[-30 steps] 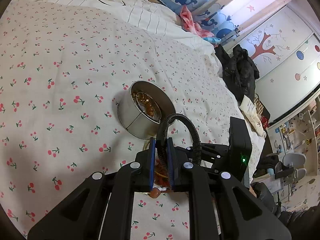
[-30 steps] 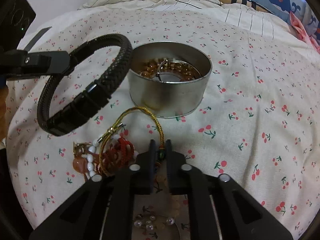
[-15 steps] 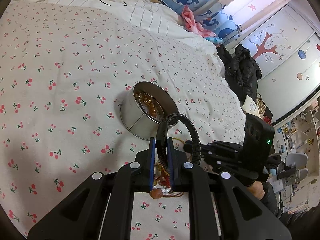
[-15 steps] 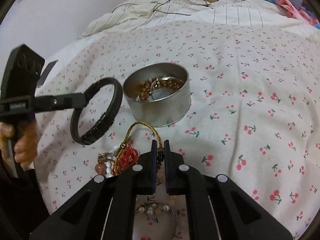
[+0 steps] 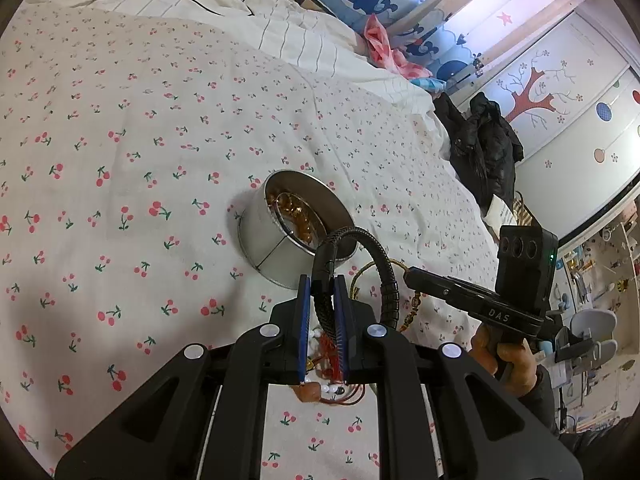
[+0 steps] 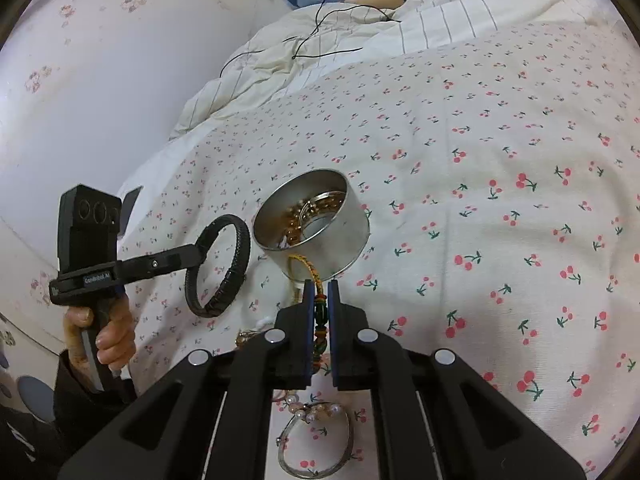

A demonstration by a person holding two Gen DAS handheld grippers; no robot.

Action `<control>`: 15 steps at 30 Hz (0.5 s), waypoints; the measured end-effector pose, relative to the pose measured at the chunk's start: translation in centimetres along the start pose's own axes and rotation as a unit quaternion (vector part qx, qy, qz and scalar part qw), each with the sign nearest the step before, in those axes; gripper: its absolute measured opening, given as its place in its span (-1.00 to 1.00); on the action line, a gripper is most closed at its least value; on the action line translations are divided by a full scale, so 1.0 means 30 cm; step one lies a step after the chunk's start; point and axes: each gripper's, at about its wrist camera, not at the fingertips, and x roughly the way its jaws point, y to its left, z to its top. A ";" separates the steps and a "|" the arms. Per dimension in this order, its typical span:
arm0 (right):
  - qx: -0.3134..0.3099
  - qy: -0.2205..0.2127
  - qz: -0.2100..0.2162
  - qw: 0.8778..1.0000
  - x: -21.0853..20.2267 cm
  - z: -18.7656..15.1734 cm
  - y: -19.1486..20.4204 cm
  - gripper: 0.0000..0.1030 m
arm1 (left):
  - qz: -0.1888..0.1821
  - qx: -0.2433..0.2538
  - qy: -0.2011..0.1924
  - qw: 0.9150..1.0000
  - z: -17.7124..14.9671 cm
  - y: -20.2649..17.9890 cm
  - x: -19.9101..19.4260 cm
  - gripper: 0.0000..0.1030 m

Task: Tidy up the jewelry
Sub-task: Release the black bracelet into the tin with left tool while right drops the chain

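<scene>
The left gripper (image 5: 323, 312) fingers clamp a black braided bracelet (image 6: 219, 267), held in the air just beside the tin (image 6: 316, 227). The right gripper (image 6: 320, 320) fingers pinch a gold cord bracelet (image 6: 310, 266) with green beads, partly hidden between them. The round metal tin on the cherry-print bed (image 6: 500, 152) holds amber beads (image 5: 298, 216) and a silver ring. A pearl bangle (image 6: 316, 440) lies below, partly cut off.

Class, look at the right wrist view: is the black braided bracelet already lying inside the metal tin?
No: the black braided bracelet hangs from the left claw, beside the metal tin.
</scene>
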 end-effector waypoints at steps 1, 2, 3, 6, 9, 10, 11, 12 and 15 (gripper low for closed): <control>0.000 -0.002 -0.002 1.000 -0.003 0.002 -0.001 -0.86 | 0.000 0.002 -0.002 1.000 0.003 -0.004 0.001 -0.80; 0.002 -0.005 -0.001 1.000 -0.008 0.005 -0.007 -0.86 | 0.001 0.004 -0.004 1.000 0.006 -0.009 0.003 -0.80; 0.005 -0.011 0.002 1.000 -0.018 0.007 -0.011 -0.86 | 0.002 0.006 -0.005 1.000 0.009 -0.012 0.005 -0.80; 0.011 -0.031 0.011 0.999 -0.050 0.013 -0.024 -0.86 | 0.007 0.009 -0.009 1.000 0.026 -0.020 0.019 -0.80; 0.014 -0.057 0.028 0.998 -0.081 0.029 -0.019 -0.86 | 0.017 0.011 -0.022 1.000 0.050 -0.024 0.027 -0.80; 0.015 -0.066 0.035 0.997 -0.090 0.040 -0.013 -0.87 | 0.018 0.012 -0.026 0.999 0.059 -0.024 0.027 -0.80; 0.014 -0.073 0.039 0.996 -0.097 0.049 -0.008 -0.86 | 0.017 0.013 -0.028 0.999 0.064 -0.025 0.026 -0.80; 0.014 -0.082 0.047 0.995 -0.105 0.062 0.002 -0.86 | 0.018 0.013 -0.030 0.999 0.074 -0.023 0.027 -0.80; 0.010 -0.099 0.064 0.993 -0.119 0.096 0.028 -0.86 | 0.022 0.003 -0.035 0.999 0.103 -0.010 0.035 -0.80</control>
